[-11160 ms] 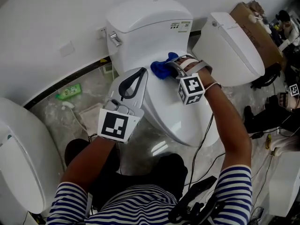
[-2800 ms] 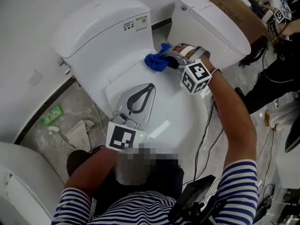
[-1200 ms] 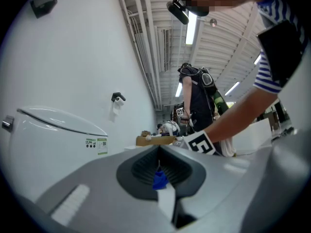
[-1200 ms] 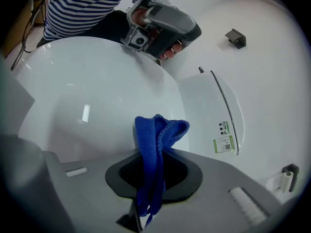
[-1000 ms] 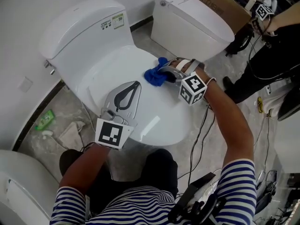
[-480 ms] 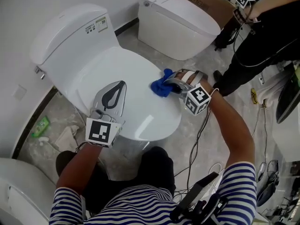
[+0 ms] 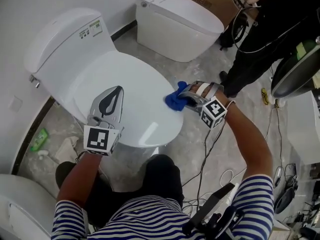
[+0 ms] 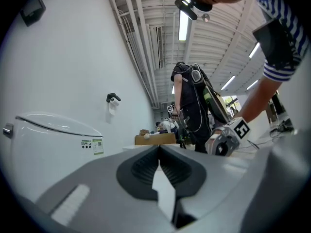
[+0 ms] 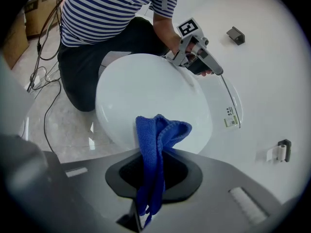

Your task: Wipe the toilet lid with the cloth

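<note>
My right gripper [image 7: 184, 96] is clamped on a blue cloth [image 7: 174, 100], which sits bunched at the right edge of the closed toilet lid [image 7: 120, 79]. The cloth is soft, light terry, folding and drooping from the jaws. I judge a pinch on its bunched middle holds best, as a corner could slip free. The lid is a smooth, glossy white oval, likely slippery. My left gripper [image 7: 113, 92] lies over the lid's left part, jaws closed on nothing.
</note>
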`<action>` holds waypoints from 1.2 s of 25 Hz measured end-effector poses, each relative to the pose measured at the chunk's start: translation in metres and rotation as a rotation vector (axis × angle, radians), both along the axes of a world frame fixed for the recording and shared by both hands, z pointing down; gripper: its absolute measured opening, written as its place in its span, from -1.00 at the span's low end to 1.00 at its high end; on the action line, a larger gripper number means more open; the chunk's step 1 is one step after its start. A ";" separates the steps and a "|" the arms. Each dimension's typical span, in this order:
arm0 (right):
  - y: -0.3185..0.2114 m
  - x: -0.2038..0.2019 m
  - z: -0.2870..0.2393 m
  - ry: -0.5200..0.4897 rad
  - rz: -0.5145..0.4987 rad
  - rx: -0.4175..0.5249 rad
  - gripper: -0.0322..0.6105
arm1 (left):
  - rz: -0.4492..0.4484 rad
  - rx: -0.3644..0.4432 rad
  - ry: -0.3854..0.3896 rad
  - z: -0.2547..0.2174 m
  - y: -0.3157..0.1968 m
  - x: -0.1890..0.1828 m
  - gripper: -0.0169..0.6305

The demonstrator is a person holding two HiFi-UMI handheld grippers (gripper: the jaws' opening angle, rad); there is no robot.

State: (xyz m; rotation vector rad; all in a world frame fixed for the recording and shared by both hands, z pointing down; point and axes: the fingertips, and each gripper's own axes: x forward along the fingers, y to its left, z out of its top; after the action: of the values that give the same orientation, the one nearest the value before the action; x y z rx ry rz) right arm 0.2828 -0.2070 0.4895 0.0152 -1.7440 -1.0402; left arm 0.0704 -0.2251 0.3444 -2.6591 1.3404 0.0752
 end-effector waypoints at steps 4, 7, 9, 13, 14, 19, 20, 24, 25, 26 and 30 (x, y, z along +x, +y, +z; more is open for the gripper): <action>0.015 0.018 0.003 0.017 0.016 -0.006 -0.71 | 0.003 -0.002 -0.005 0.003 0.002 0.005 -0.94; 0.023 0.029 0.006 0.037 0.029 -0.012 -0.71 | 0.005 -0.003 -0.012 0.005 0.003 0.006 -0.94; 0.029 0.039 0.009 0.059 0.036 -0.018 -0.71 | 0.008 -0.002 -0.013 0.005 0.005 0.007 -0.94; 0.041 0.059 0.015 0.106 0.059 -0.034 -0.71 | 0.012 0.000 -0.006 0.002 0.008 0.010 -0.94; 0.043 0.064 0.016 0.113 0.067 -0.038 -0.71 | 0.013 0.000 -0.004 0.001 0.008 0.011 -0.94; 0.050 0.081 0.020 0.140 0.097 -0.043 -0.71 | 0.023 0.003 -0.002 0.001 0.009 0.014 -0.94; 0.050 0.083 0.019 0.144 0.102 -0.042 -0.71 | 0.024 0.004 -0.001 0.001 0.009 0.014 -0.94; 0.051 0.087 0.011 0.134 0.124 -0.026 -0.71 | 0.024 0.003 0.002 0.001 0.009 0.014 -0.94; 0.051 0.087 0.007 0.127 0.130 -0.020 -0.71 | 0.024 0.004 0.003 0.001 0.010 0.013 -0.94; 0.050 0.085 0.003 0.115 0.136 -0.013 -0.71 | 0.023 0.005 0.004 0.000 0.010 0.013 -0.94; 0.044 0.067 -0.019 0.008 0.176 0.013 -0.71 | 0.021 0.010 0.006 -0.002 0.013 0.010 -0.94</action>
State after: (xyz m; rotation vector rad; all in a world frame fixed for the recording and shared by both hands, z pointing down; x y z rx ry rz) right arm 0.3496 -0.1634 0.4709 0.1693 -1.6955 -0.9215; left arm 0.0804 -0.2124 0.3420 -2.6670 1.3108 0.0924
